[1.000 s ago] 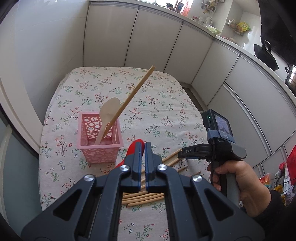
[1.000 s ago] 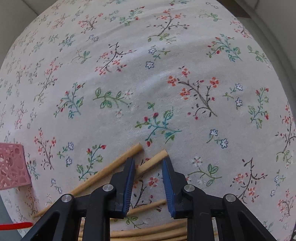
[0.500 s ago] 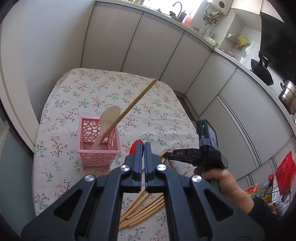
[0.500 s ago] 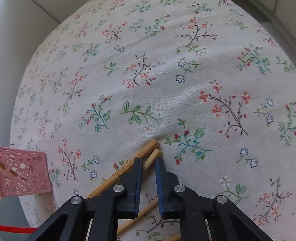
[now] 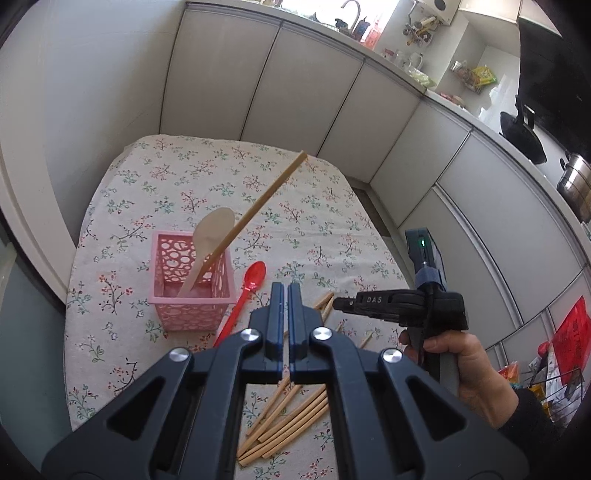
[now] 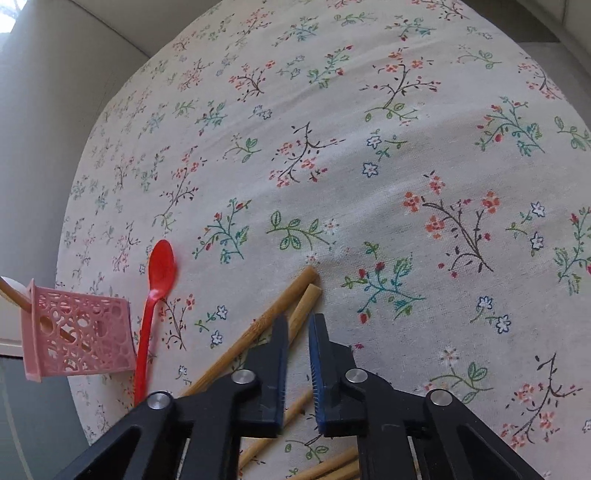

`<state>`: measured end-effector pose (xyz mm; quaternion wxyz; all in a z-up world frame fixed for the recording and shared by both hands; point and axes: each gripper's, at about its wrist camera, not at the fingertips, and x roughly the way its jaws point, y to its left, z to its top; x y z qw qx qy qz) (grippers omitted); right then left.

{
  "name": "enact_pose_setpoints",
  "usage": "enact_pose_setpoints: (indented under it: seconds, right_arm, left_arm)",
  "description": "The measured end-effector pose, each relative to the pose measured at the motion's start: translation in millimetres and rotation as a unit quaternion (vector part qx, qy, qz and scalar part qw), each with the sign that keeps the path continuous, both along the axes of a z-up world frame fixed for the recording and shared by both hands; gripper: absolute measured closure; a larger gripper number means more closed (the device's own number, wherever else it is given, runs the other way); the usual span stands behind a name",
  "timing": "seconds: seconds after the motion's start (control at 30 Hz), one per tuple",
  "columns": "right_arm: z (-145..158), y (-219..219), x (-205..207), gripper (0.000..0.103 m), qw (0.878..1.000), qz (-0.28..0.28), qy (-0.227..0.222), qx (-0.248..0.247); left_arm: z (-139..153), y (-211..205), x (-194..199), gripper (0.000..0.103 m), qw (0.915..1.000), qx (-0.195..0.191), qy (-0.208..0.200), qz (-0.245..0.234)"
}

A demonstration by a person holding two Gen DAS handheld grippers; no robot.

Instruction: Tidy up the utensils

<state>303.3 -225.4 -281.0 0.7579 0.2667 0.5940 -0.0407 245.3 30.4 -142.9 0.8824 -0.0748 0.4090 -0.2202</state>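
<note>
1. The pink basket [image 5: 192, 291], near the table's [image 5: 155, 173] left edge, already held a pale spoon [image 5: 212, 236] and one chopstick [image 5: 258, 205].
2. The red spoon [image 5: 245, 295] lay on the cloth just beside the basket, and a pile of chopsticks [image 5: 288, 417] sat near the table's front edge.
3. The left gripper [image 5: 287, 295] was clenched, empty.
4. The right gripper [image 6: 298, 332] pinched one chopstick [image 6: 303, 306] from the pile.
5. Most utensils were left to sort.

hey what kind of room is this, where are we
Most likely a home kitchen: a counter with a faucet, a wok and pot on it, and white cabinets behind the cloth-covered table.
</note>
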Motion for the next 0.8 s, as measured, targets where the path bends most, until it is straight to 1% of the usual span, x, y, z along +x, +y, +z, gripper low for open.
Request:
enact_pose_setpoints:
  seconds: [0.1, 0.17, 0.2, 0.23, 0.27, 0.33, 0.37, 0.43, 0.5, 0.53, 0.67, 0.73, 0.8]
  right_arm:
    - [-8.0, 17.8, 8.5, 0.082, 0.999, 0.016, 0.019, -0.024]
    - [-19.0, 27.7, 11.1, 0.081, 0.998, 0.028, 0.041, -0.046]
    - [-17.0, 33.3, 10.4, 0.081, 0.997, 0.036, 0.031, -0.067]
    - [-17.6, 39.5, 10.9, 0.081, 0.994, 0.049, 0.040, -0.094]
    - [-17.3, 43.8, 10.2, 0.082, 0.992, 0.060, 0.037, -0.109]
    - [-17.9, 46.9, 8.7, 0.084, 0.990, 0.072, 0.033, -0.121]
    - [-18.0, 45.9, 7.8, 0.086, 0.990, 0.073, 0.032, -0.119]
    - [-17.8, 38.5, 4.9, 0.088, 0.992, 0.070, 0.026, -0.099]
    - [-17.0, 24.4, 0.8, 0.093, 0.996, 0.062, 0.020, -0.063]
    - [-13.5, 16.9, -1.8, 0.103, 0.997, 0.059, 0.015, -0.049]
    - [0.4, -13.3, -11.1, 0.103, 0.998, 0.047, -0.001, -0.028]
    - [4.3, -29.9, -16.4, 0.103, 0.999, 0.038, -0.003, -0.007]
    - [9.6, -42.2, -21.4, 0.098, 0.999, 0.030, -0.004, 0.014]
  left_arm:
    - [-11.1, -5.6, 3.2, 0.101, 0.9997, 0.017, 0.017, -0.006]
    - [-12.6, -6.6, 3.8, 0.101, 0.9995, 0.023, 0.020, -0.009]
    - [-13.0, -7.8, 3.9, 0.099, 0.9993, 0.027, 0.022, -0.012]
    - [-13.6, -9.2, 4.0, 0.092, 0.9992, 0.030, 0.023, -0.014]
    - [-14.4, -11.7, 3.6, 0.088, 0.9989, 0.037, 0.023, -0.016]
    - [-16.0, -18.4, 1.6, 0.073, 0.9982, 0.054, 0.021, -0.018]
    - [-17.5, -23.3, 1.1, 0.070, 0.9976, 0.063, 0.020, -0.021]
    - [-22.0, -32.9, 1.6, 0.061, 0.9962, 0.079, 0.024, -0.029]
    - [-27.9, -43.1, 3.3, 0.060, 0.9944, 0.094, 0.031, -0.036]
    - [-31.7, -48.9, 3.8, 0.060, 0.9933, 0.103, 0.035, -0.041]
    - [-51.3, -76.2, 7.1, 0.060, 0.9867, 0.145, 0.046, -0.057]
    - [-61.6, -91.8, 11.6, 0.060, 0.9828, 0.164, 0.052, -0.067]
    - [-72.4, -110.8, 18.8, 0.060, 0.9781, 0.183, 0.058, -0.080]
